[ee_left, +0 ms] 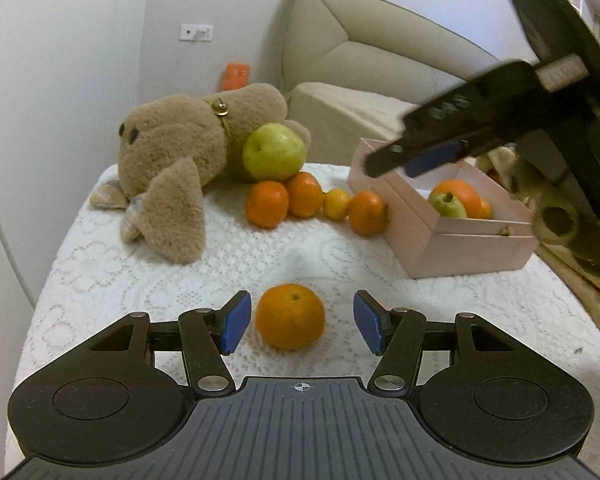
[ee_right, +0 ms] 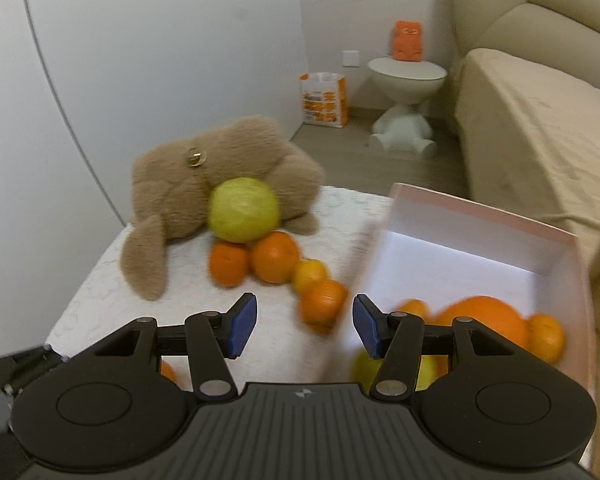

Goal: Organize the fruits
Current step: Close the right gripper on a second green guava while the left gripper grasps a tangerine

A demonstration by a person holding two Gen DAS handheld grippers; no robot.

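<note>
In the left wrist view a lone orange (ee_left: 290, 316) rests on the lace-covered table (ee_left: 100, 280), between the blue pads of my left gripper (ee_left: 300, 308). The jaws are open, with a gap on each side of the fruit. A green apple (ee_left: 274, 152) sits on a row of oranges (ee_left: 305, 194) beside the pink box (ee_left: 472, 240), which holds an orange (ee_left: 460, 192) and a green fruit (ee_left: 446, 205). My right gripper (ee_left: 404, 162) hovers over the box's left wall. In the right wrist view the right gripper (ee_right: 304, 320) is open and holds nothing, above the box wall (ee_right: 480, 220) and the nearest orange (ee_right: 323, 304).
A brown plush toy (ee_left: 172, 148) lies at the back left of the table, against the apple. A beige sofa (ee_left: 360, 60) stands behind. In the right wrist view a white side table (ee_right: 406, 76) and an orange-and-white bag (ee_right: 324, 100) stand on the floor beyond.
</note>
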